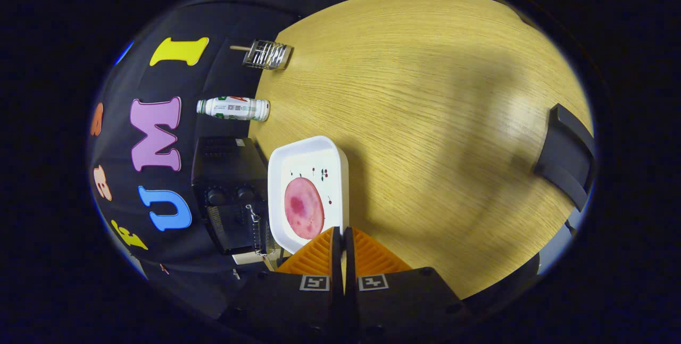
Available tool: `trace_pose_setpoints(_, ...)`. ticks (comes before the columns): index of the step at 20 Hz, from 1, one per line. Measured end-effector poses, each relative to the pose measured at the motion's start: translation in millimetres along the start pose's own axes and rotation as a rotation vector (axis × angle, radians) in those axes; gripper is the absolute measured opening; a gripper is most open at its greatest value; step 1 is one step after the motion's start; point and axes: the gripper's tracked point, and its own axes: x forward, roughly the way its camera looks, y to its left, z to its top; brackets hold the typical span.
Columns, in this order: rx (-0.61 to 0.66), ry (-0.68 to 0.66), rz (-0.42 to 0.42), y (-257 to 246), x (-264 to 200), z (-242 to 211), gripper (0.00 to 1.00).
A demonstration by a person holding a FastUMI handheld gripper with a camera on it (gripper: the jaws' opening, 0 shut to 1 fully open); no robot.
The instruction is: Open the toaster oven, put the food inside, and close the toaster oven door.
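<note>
Wooden table (436,120) fills the booth. On it, the gripper (341,237) has its orange fingers (319,259) pinched on the rim of a white tray (308,155) holding a pink slice of food (304,208). Beside the tray stands the black toaster oven (229,190); beyond it are a white bottle (234,108) and a wire rack (267,55).

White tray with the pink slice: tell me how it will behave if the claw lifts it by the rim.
The white tray looks thin and rigid, so it probably lifts light. Held by the rim at the claw, it may tilt. The flat pink slice lies loose and could slide on the smooth surface.
</note>
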Motion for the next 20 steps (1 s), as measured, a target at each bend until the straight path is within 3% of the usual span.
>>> trace_pose_setpoints(9, -0.109, 0.136, 0.155, 114, 4, -74, 0.05)
trace_pose_setpoints(14, -0.189, 0.226, 0.148, 145, 43, -130, 0.05)
trace_pose_setpoints(20, -0.192, 0.222, 0.139, 178, 108, -154, 0.05)
